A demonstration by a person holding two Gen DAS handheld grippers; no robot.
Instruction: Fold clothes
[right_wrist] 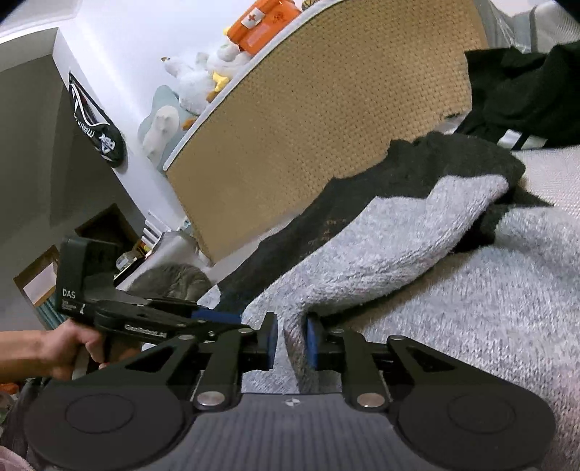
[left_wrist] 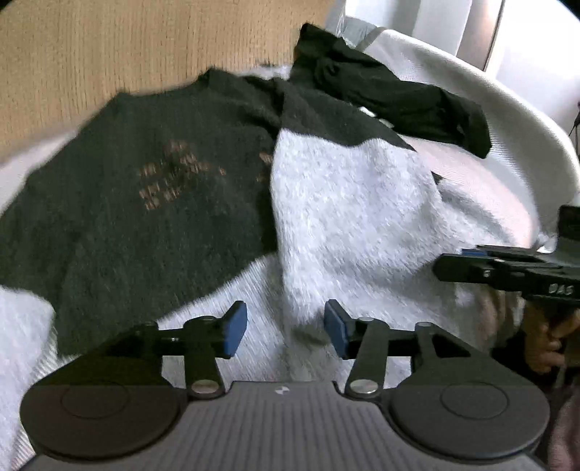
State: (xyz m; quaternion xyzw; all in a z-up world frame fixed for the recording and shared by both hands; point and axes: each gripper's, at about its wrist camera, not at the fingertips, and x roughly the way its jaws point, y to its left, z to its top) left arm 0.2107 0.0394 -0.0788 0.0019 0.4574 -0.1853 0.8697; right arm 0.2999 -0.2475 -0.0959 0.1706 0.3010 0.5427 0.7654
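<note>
A fuzzy sweater, black in its upper part (left_wrist: 127,188) and grey in its lower part (left_wrist: 344,203), lies spread on a pale ribbed cover (left_wrist: 253,290). My left gripper (left_wrist: 286,333) hovers over the sweater's near edge, open, with nothing between its blue pads. In the right wrist view my right gripper (right_wrist: 292,340) has its pads close together with a raised fold of the grey sweater (right_wrist: 362,261) between them. The left gripper (right_wrist: 214,316) sits just to its left, held by a hand (right_wrist: 72,347). The right gripper (left_wrist: 449,266) shows at the right edge of the left wrist view.
A second black garment (left_wrist: 391,98) lies crumpled beyond the sweater. A tan woven panel (right_wrist: 308,126) stands behind, with plush toys (right_wrist: 195,83) and an orange box (right_wrist: 264,21) on top. A grey furry shape (right_wrist: 170,280) lies low beside it. A white curved rim (left_wrist: 507,108) bounds the right.
</note>
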